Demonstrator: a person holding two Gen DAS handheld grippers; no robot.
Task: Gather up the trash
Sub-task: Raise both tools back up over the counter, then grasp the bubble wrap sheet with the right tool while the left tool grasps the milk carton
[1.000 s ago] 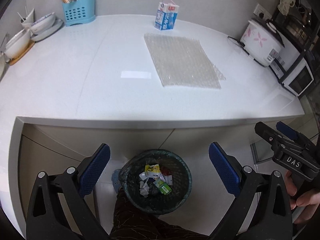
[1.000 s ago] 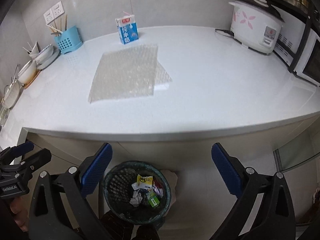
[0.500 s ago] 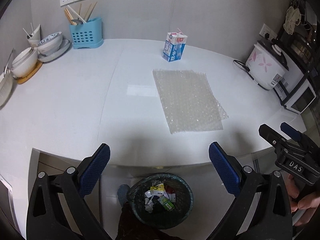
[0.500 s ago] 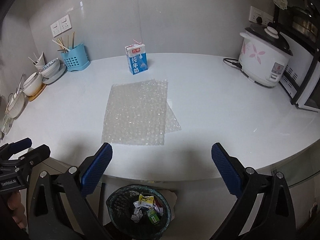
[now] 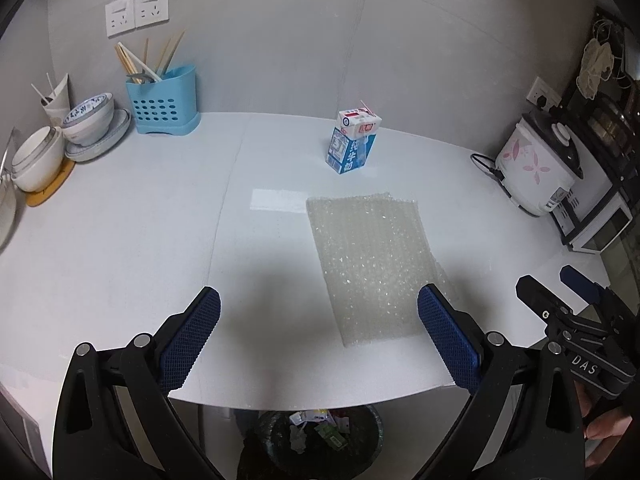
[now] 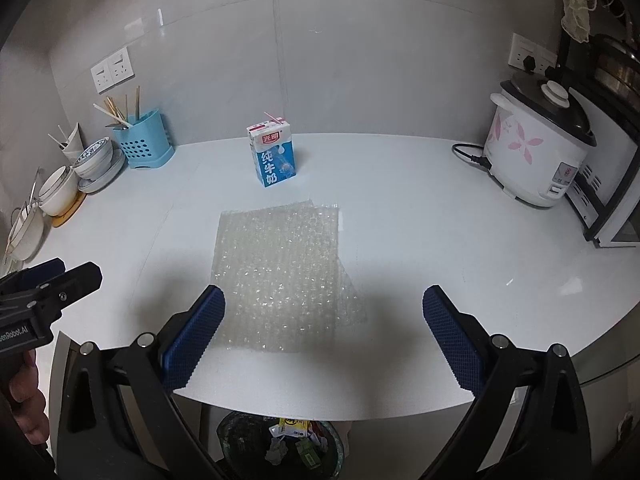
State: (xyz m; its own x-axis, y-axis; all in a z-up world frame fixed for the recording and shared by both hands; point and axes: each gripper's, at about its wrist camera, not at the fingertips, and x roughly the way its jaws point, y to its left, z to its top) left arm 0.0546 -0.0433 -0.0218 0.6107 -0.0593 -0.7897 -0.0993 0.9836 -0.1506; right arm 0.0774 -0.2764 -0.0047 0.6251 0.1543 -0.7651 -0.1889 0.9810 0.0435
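Milk carton (image 6: 273, 153): blue front with the white characters 纯牛奶; the red label above reads 光明.
Right gripper (image 5: 581, 355): white letters "DAS" on its black body.
Left gripper (image 6: 28, 307): white text ending "enRobot.AI", its start cut off.

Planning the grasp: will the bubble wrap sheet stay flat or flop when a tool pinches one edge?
The bubble wrap sheet is thin and translucent and lies flat on the counter, so it will likely droop. It looks light, so a push would probably slide it. Its layers seem loosely stacked, edges offset, and could separate.
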